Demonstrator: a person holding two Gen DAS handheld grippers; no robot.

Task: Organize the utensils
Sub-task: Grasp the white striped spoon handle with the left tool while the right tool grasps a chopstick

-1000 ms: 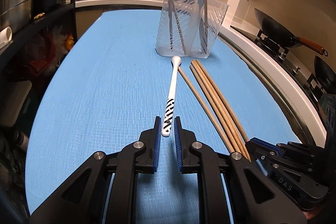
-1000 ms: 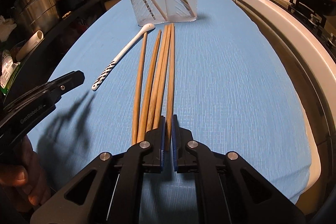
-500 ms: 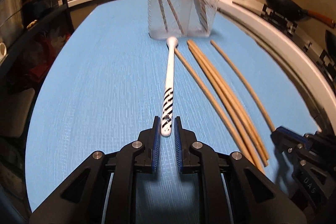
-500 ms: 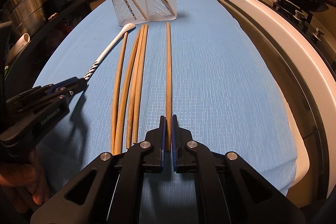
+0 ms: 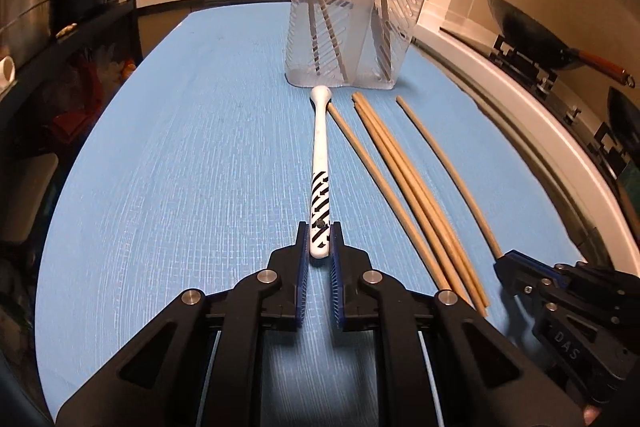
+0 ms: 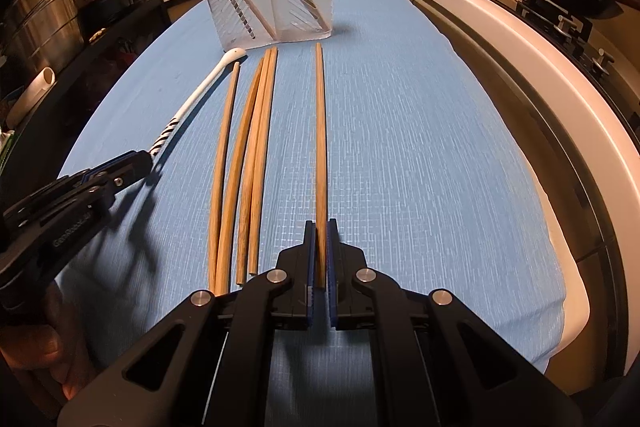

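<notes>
The white spoon (image 5: 320, 163) lies lengthwise at frame centre on the blue mat (image 5: 180, 167), its bowl just short of the clear utensil holder (image 5: 352, 27) at upper centre. The left gripper (image 5: 320, 245) has just been closing, and its pads now clamp the striped handle end. To the right lie four loose chopsticks (image 6: 248, 155); a fifth, separated chopstick (image 6: 320, 147) is pinched at its near end by the right gripper (image 6: 320, 251). Open mat extends left of the spoon; the white counter edge (image 6: 520, 47) curves along the right.
</notes>
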